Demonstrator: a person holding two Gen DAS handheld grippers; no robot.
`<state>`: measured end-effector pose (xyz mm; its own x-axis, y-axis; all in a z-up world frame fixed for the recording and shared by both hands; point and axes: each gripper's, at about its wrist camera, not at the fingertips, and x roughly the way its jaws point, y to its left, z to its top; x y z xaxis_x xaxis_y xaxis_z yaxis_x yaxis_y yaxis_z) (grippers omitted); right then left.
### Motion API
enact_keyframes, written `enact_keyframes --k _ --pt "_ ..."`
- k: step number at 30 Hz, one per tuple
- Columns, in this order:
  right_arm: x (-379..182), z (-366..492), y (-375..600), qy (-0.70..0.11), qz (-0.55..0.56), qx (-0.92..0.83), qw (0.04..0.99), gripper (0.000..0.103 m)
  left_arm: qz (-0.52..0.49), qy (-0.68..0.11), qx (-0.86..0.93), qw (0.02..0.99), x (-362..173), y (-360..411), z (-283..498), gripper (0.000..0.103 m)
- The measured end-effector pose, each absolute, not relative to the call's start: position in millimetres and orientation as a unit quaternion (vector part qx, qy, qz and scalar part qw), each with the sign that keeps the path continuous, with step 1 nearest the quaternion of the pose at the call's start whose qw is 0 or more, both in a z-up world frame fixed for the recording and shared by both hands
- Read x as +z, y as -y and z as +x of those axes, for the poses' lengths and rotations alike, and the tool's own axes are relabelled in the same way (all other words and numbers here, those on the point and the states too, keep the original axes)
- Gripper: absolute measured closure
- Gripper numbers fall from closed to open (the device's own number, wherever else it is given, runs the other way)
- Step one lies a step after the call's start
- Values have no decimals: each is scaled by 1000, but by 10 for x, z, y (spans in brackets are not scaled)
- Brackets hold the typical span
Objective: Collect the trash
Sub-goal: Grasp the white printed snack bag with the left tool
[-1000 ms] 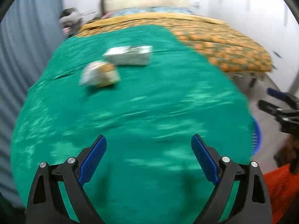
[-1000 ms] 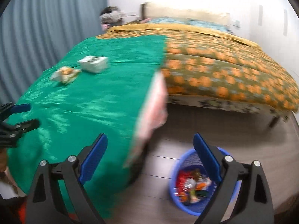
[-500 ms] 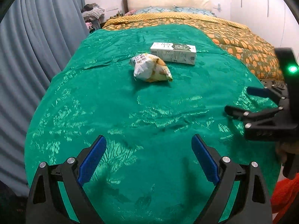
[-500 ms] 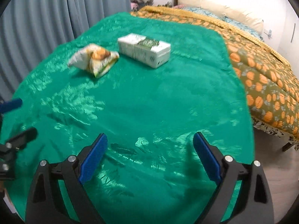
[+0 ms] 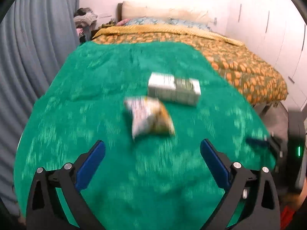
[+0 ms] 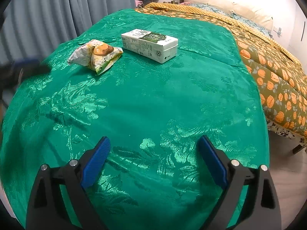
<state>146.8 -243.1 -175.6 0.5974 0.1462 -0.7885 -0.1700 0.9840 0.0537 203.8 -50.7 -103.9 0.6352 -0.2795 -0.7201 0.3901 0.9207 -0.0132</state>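
1. The left claw (image 5: 152, 149) hangs above the near part of a green cloth (image 5: 107, 88) spread over the foot of a bed; its blue-padded fingers stand wide apart and nothing lies between them.
2. The right claw (image 6: 153, 146) is likewise spread wide and empty, poised over the same green cloth (image 6: 153, 99) with its fingers pointing toward the trash.
3. A crumpled snack wrapper (image 6: 95, 55) lies on the cloth, white and yellow with a green edge, to the left of a carton in the right wrist view.
4. In the left wrist view the snack wrapper (image 5: 150, 119) is blurred, lying ahead of the left claw and slightly left of its middle line, apart from both fingers.
5. A white and green drink carton (image 6: 150, 45) lies flat on its side, just beside the wrapper and farther up the bed; whether the two touch cannot be told.
6. The drink carton (image 5: 174, 91) also appears blurred in the left wrist view, behind and to the right of the wrapper.
7. An orange-patterned bedspread (image 6: 272, 72) covers the bed to the right of the green cloth, with pillows (image 5: 165, 12) at the headboard.
8. Grey curtains (image 6: 49, 13) hang along the left side, and a heap of clothes (image 5: 85, 19) sits in the far corner.
9. The right claw shows at the right edge of the left wrist view, dark and blurred, over the cloth's edge.
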Motion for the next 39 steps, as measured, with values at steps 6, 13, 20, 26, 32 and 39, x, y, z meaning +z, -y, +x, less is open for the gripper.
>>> enact_keyframes --k 6,13,20,26,32,39 --pt "-1754 1468 2433 -440 -13 89 893 12 131 -422 -188 877 -1288 861 2625 6" --pt "-1760 1479 2436 -440 -12 89 893 12 117 -453 -136 873 -1578 830 2989 9" --pt "-1760 1476 2444 -440 -10 89 894 12 99 -446 -162 874 -1451 591 2780 52" --pt "-1761 1475 2442 -439 -11 89 894 12 105 -451 -168 870 -1364 92 2139 52" --pt "-1751 1463 2444 -439 -9 88 894 12 119 -442 -157 875 -1568 -138 1747 24" --pt "-1451 1680 2606 -395 -29 119 910 12 101 -452 -154 873 -1715 -254 1771 5"
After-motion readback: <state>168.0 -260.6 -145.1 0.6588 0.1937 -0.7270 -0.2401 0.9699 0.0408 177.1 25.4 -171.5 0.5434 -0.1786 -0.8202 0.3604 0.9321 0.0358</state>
